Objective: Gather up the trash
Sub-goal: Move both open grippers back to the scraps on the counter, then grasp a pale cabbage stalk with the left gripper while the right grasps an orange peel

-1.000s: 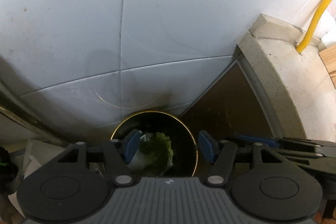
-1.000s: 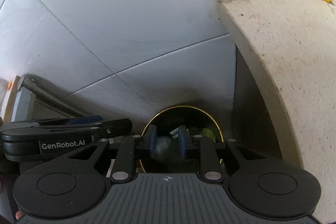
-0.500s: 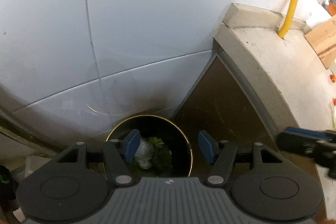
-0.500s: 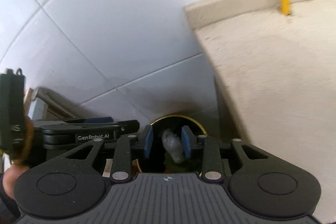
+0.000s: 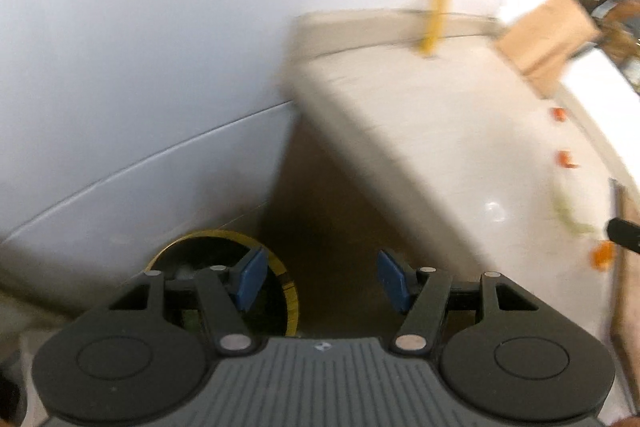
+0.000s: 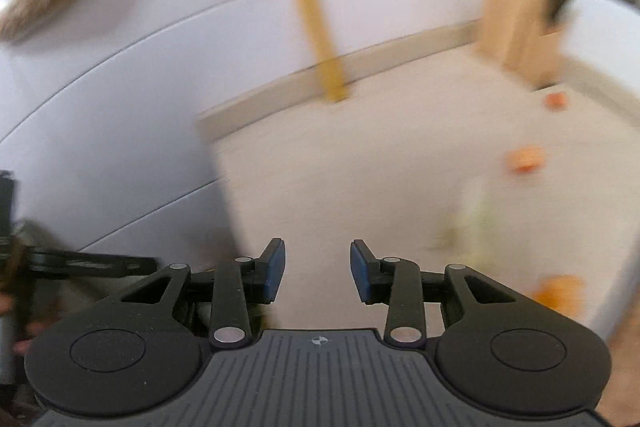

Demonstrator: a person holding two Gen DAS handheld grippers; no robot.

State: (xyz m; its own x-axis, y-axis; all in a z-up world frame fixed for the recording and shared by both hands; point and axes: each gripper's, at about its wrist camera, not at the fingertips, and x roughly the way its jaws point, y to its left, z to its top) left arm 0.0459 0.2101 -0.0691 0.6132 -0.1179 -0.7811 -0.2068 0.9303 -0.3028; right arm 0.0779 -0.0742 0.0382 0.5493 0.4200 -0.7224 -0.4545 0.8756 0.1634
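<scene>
Round trash bin upright, mouth up, behind left gripper; jaws apart, empty. Right gripper jaws just opening, empty, orange scraps ahead-right.

Your left gripper and right gripper are black with blue pads and grey ribbed housings. The bin you see below is black inside with a gold rim. The counter is pale cream, faintly speckled; the wall tiles are plain white. Orange scraps and a pale green scrap (blurred) lie on the counter. The hose is yellow; the block is light brown wood.
</scene>
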